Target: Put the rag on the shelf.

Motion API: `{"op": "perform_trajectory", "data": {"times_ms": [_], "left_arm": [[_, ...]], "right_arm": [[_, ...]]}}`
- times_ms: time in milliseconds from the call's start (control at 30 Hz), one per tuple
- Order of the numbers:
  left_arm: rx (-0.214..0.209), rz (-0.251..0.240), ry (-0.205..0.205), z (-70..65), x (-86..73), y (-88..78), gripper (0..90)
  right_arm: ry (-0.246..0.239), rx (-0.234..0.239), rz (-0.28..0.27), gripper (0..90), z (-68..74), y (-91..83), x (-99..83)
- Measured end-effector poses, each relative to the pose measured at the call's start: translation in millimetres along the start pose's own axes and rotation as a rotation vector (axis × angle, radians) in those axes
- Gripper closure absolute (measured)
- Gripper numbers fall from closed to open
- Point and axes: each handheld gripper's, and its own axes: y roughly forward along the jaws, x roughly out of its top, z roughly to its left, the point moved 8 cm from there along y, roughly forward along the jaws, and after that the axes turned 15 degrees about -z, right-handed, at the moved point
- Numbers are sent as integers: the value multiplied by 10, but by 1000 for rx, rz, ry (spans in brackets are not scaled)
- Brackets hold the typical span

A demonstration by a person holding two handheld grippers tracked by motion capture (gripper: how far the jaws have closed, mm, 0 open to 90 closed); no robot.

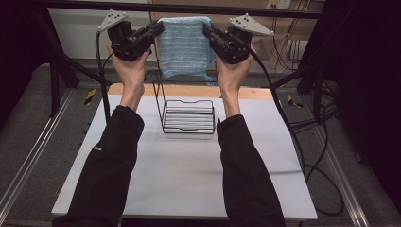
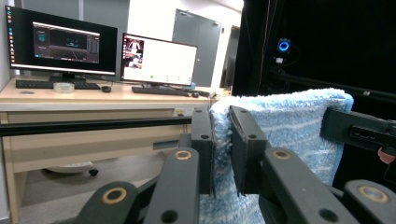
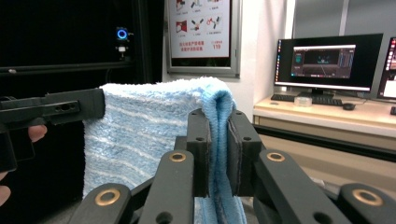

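Blue towel (image 1: 183,45) hangs stretched at 12 o'clock, above the wire rack (image 1: 188,116). The left gripper (image 1: 153,30) and right gripper (image 1: 210,32) each pinch an upper corner. Keep both level while lowering, I think.

Both arms reach forward, left hand-held gripper (image 1: 158,27) and right hand-held gripper (image 1: 208,29) raised, jaws clamped.

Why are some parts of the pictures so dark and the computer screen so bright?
High view: black curtains darken the sides, while the white table is evenly lit. Left gripper view: the white computer monitor glows washed-out. Right gripper view: the fluffy blue striped towel looks sharp against a black background.
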Motion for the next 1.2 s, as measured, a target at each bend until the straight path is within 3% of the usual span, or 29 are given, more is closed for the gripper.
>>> {"op": "perform_trajectory", "data": {"times_ms": [467,1200], "left_arm": [[-9,35,-12,56,-269,-28,802],[-64,106,10,16,-658,-266,800]], "right_arm": [[13,-10,47,815,-65,-45,-284],[46,13,103,814,-59,-314,-704]]}}
